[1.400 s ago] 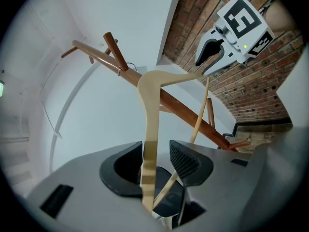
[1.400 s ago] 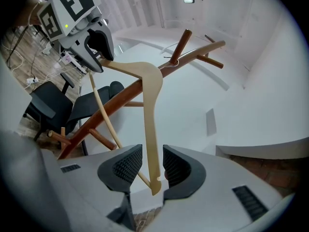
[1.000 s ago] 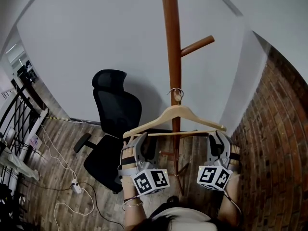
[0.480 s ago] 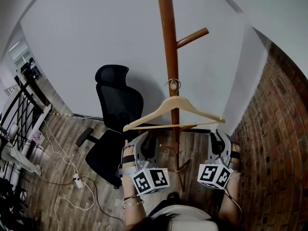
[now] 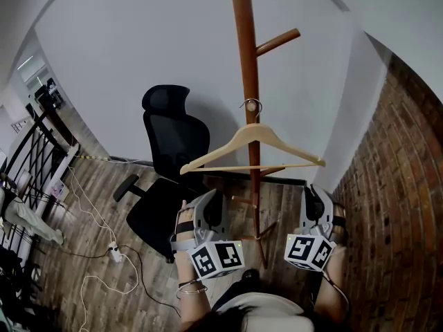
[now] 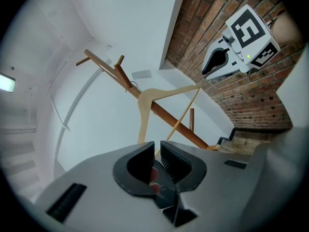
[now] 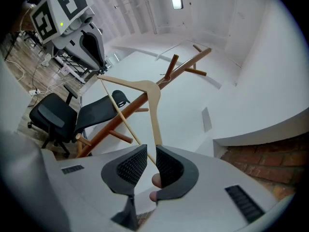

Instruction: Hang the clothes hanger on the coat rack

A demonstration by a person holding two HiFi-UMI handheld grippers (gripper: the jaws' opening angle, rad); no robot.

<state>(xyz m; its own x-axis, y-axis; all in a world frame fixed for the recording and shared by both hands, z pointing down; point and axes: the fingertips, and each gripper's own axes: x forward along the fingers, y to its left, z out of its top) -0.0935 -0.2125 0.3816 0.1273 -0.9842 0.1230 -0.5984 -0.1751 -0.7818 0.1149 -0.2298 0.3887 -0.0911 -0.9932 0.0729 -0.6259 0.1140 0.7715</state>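
Wooden hanger (image 5: 254, 130) hangs free on the rack (image 5: 244, 40), its wire hook uppermost and set against the front of the pole, below the peg (image 5: 277, 41) that juts up to the right; just what the hook catches on is too small to tell. The hanger's long axis runs side to side across the head view, close to level, with the left tip a little lower. That tip points out above the black chair (image 5: 173, 140), while the right tip points toward the brick wall (image 5: 401, 185). The thin bar spans beneath the two shoulders, and the flat face is turned toward the person.

Both grippers are held low, below the hanger and apart from it, one under each end. The left gripper (image 6: 157, 148) has just been closing its jaws; a narrow slit remains between the pads, with nothing in it. The right gripper (image 7: 151, 154) has likewise just been closing, its gap somewhat wider and also empty; the hanger shows only beyond the tips.
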